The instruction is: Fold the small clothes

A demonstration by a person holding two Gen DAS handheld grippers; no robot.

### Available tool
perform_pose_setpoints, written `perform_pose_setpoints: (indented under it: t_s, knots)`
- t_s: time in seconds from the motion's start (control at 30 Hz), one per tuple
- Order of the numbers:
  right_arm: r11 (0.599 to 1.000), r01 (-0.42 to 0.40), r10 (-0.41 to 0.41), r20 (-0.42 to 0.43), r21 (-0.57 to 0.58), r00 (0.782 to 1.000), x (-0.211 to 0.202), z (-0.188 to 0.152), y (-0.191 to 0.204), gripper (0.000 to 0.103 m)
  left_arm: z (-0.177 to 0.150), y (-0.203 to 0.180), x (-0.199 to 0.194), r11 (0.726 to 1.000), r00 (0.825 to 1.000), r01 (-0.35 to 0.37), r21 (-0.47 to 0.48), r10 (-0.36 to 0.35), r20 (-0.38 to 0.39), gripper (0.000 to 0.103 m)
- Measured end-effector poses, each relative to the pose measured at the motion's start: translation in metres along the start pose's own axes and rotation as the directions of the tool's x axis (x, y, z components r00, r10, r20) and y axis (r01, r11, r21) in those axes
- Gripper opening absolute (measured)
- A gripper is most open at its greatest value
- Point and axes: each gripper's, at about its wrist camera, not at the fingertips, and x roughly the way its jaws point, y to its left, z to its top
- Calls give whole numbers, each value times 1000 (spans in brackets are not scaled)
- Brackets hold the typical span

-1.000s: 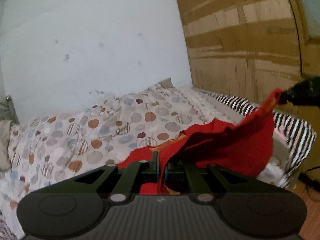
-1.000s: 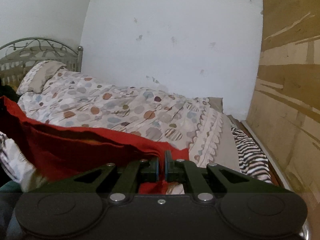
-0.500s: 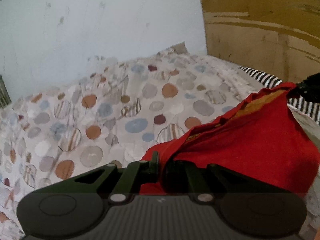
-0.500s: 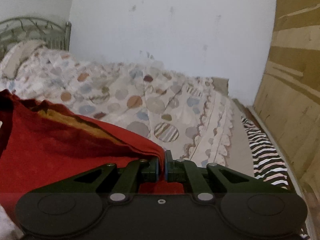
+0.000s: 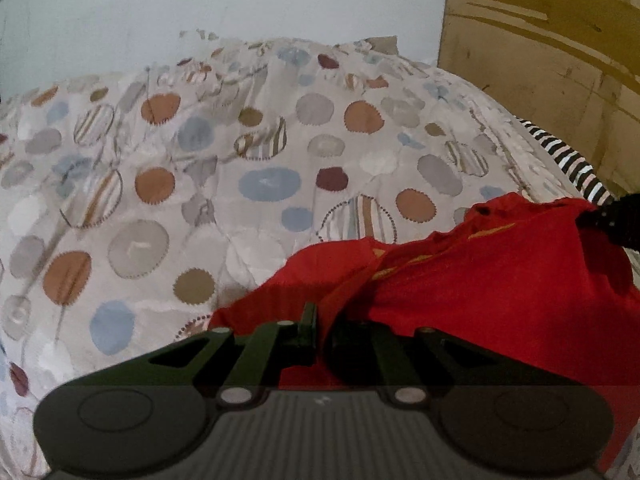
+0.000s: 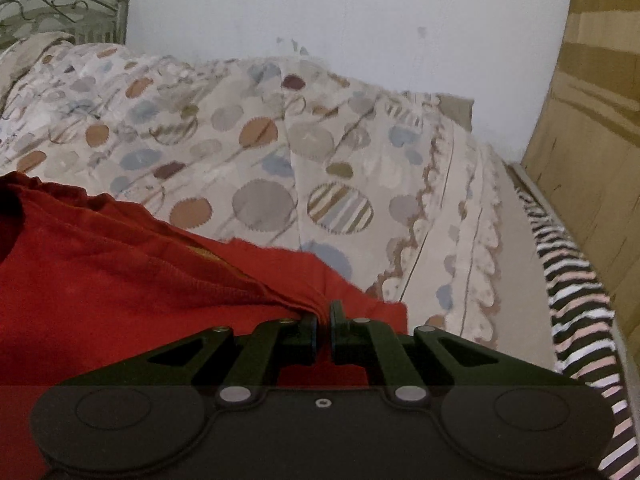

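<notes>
A red garment hangs stretched between both grippers, low over the dotted quilt, and its lower part lies on the quilt. My left gripper has a corner of it between its fingers; the jaws are opening, and cloth drapes over and hides the right finger. In the right wrist view my right gripper is shut on the other corner of the red garment, with the hem bunched at the fingertips. The right gripper also shows as a dark shape at the right edge of the left wrist view.
The quilt covers the bed as far as the white wall. A black-and-white striped cloth lies along the bed's right edge, beside a brown board panel. At the far left stand a metal headboard and a pillow.
Both grippers moved forward and down toward the quilt with the red garment, which now sags lower onto the bed. The left jaws have parted slightly.
</notes>
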Motion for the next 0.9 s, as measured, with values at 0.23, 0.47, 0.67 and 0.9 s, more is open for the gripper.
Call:
perform_pose_setpoints:
  t_s: [0.23,0.47,0.67,0.9]
  knots:
    - [1000,-10,10,-16,16,1000,13,-5,1,7,-5,-4,-2,994,995,-104,-30,104,3,48]
    - [1000,-13,13,-10,-7,1000,14,-3,5,7,-14,0,-33,991,987,-118,-63,124,97,103]
    - [1000,-15,16,-20,12,1000,21,-6,5,7,-31,13,-64,987,980,-110,-113,127,153,102]
    - [999,-15,16,-18,33,1000,23,-8,5,8,-69,-20,-77,999,985,-39,31,33,169,102]
